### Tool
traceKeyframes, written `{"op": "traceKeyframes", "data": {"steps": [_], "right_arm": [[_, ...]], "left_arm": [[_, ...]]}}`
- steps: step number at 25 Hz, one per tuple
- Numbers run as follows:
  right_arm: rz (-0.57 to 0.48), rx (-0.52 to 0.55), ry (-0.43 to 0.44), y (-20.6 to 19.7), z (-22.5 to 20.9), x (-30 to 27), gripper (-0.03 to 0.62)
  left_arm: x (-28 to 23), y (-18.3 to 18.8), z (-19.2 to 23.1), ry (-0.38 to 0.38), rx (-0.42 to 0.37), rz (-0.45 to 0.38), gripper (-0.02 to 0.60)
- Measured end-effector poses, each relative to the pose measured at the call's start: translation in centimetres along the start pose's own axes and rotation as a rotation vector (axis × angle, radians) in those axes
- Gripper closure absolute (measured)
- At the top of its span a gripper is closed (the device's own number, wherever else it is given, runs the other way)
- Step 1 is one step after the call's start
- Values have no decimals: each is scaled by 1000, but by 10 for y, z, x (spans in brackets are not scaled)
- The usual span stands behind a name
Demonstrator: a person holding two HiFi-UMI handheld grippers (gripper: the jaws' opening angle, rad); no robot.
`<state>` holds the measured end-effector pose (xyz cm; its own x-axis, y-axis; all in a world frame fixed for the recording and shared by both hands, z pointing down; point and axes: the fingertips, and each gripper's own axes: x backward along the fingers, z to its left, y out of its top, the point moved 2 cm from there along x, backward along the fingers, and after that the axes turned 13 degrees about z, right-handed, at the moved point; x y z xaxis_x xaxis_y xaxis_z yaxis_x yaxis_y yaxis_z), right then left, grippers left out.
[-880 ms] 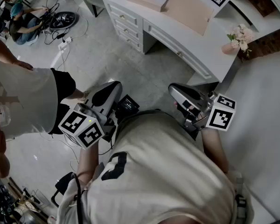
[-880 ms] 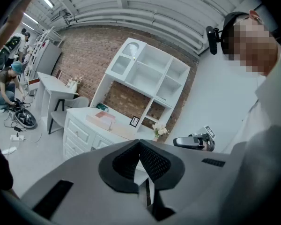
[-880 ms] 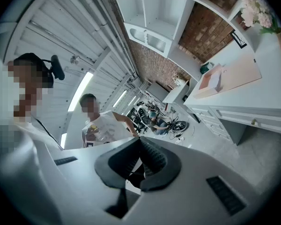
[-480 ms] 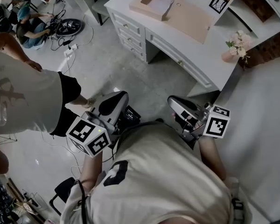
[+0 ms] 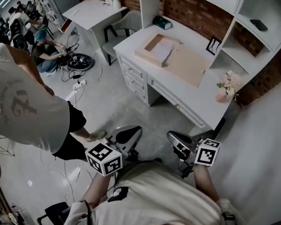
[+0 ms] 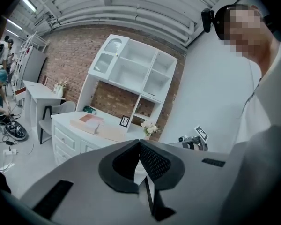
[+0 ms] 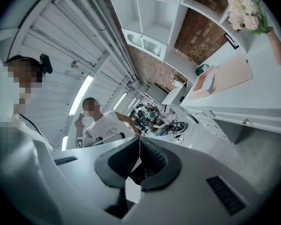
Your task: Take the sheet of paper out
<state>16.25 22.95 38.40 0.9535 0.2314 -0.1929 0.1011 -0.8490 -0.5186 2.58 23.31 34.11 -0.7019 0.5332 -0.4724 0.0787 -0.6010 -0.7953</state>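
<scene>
A white sheet of paper (image 5: 164, 45) lies in a shallow tan box (image 5: 152, 50) on the white desk (image 5: 203, 102), beside an open tan flap (image 5: 187, 62). The same box (image 6: 86, 123) shows far off in the left gripper view, and again as a small box (image 7: 203, 83) in the right gripper view. My left gripper (image 5: 131, 134) and right gripper (image 5: 174, 137) are held close to my body over the floor, well short of the desk. Both are shut with nothing between the jaws, as seen at the left gripper (image 6: 139, 142) and right gripper (image 7: 139, 139).
A person in a white shirt (image 5: 28, 111) stands close at my left. On the desk are a pink flower vase (image 5: 225, 86), a picture frame (image 5: 212, 45) and a teal box (image 5: 163, 22). A chair (image 5: 119, 32), a second desk (image 5: 91, 8) and floor cables (image 5: 79, 62) lie beyond.
The head view has tipped up, so the desk and box now sit lower and smaller in the picture, with shelves and room showing. Both grippers stay shut near my body.
</scene>
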Motion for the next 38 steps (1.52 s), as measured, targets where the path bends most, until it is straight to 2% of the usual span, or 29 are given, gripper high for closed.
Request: {"op": "traceKeyframes", "data": {"steps": [4, 7, 10, 12, 14, 19, 24, 29, 33, 38], "right_arm": [[-44, -91, 19, 14, -18, 9, 566], [-45, -65, 67, 23, -13, 8, 566], [-14, -54, 120, 21, 1, 3, 566], [24, -46, 110, 15, 2, 1, 566], [62, -28, 84, 10, 1, -2, 566], [109, -45, 65, 2, -1, -18, 566], [116, -109, -9, 2, -22, -25, 566], [92, -135, -34, 19, -37, -43, 566], [123, -110, -102, 27, -46, -59, 566], [138, -97, -117, 41, -47, -80, 566]], "left_arm": [[8, 6, 4, 54, 2, -36, 563], [27, 19, 12, 121, -19, -73, 565], [46, 24, 21, 219, -46, -78, 564], [53, 18, 26, 269, -23, -79, 564], [55, 12, 32, 287, 4, -83, 564], [40, 3, 36, 233, 22, -55, 565], [14, 4, 41, 149, 4, -33, 564], [8, 14, 64, 150, -39, -5, 563], [8, 24, 87, 148, -20, -15, 563], [4, 30, 103, 100, 10, -26, 564]]}}
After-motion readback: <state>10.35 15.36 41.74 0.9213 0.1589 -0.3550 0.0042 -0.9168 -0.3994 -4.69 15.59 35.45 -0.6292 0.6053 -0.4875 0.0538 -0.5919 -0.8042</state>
